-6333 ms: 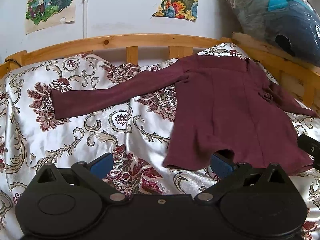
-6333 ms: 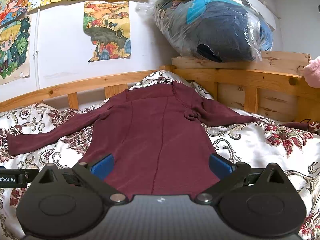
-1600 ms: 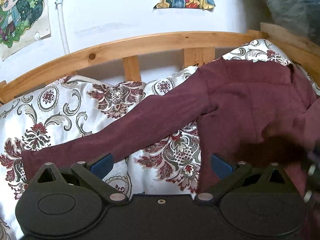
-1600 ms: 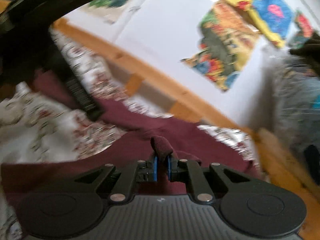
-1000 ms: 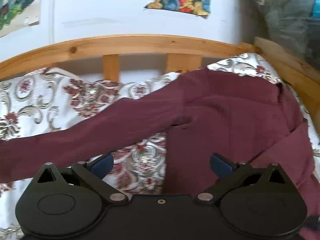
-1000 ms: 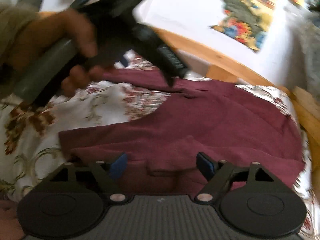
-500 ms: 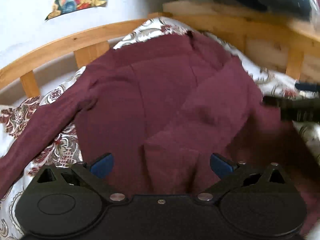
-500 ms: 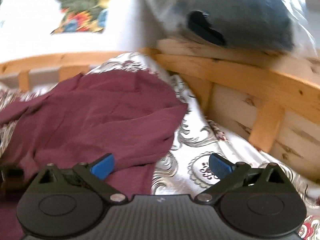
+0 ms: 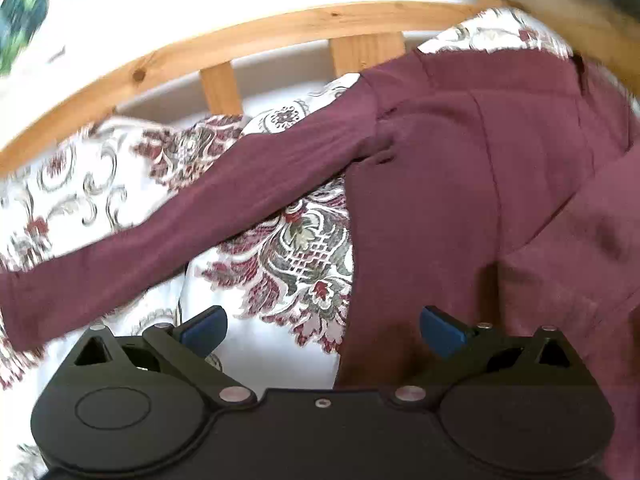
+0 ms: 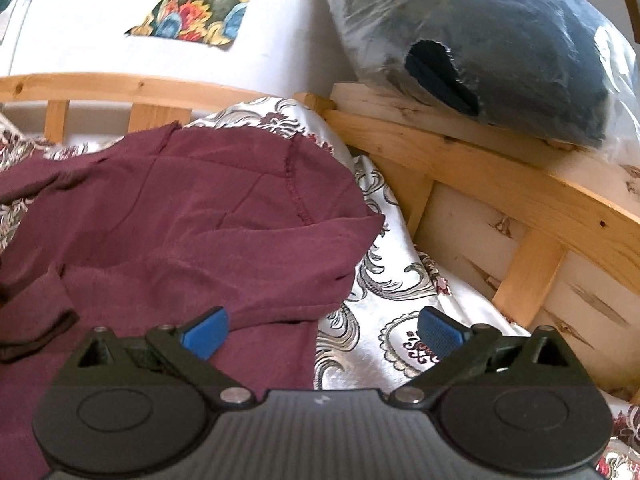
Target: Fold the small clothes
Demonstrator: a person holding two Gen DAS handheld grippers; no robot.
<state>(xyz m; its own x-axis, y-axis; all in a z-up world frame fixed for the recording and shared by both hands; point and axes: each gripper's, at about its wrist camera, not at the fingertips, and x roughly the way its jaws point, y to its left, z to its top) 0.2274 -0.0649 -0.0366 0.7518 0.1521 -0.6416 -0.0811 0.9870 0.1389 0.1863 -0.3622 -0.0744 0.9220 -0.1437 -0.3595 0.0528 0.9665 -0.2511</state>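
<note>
Maroon sleeve runs from centre to lower left, nearest the empty, wide-open left gripper; right gripper equally open.

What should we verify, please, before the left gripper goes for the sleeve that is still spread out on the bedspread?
1. Left gripper open and empty: ok, its blue pads stand wide with nothing between them.
2. Right gripper clear of the cloth: ok; its jaws have just been opening and hold nothing.
3. Right sleeve folded over the maroon top: ok, it lies across the body.
4. Left sleeve flat and reachable: ok, it stretches out over the floral bedspread.
5. Cuff of that sleeve in view: cannot tell, it runs to the frame edge.
6. Folded layer smooth: not ok, creases show.
</note>
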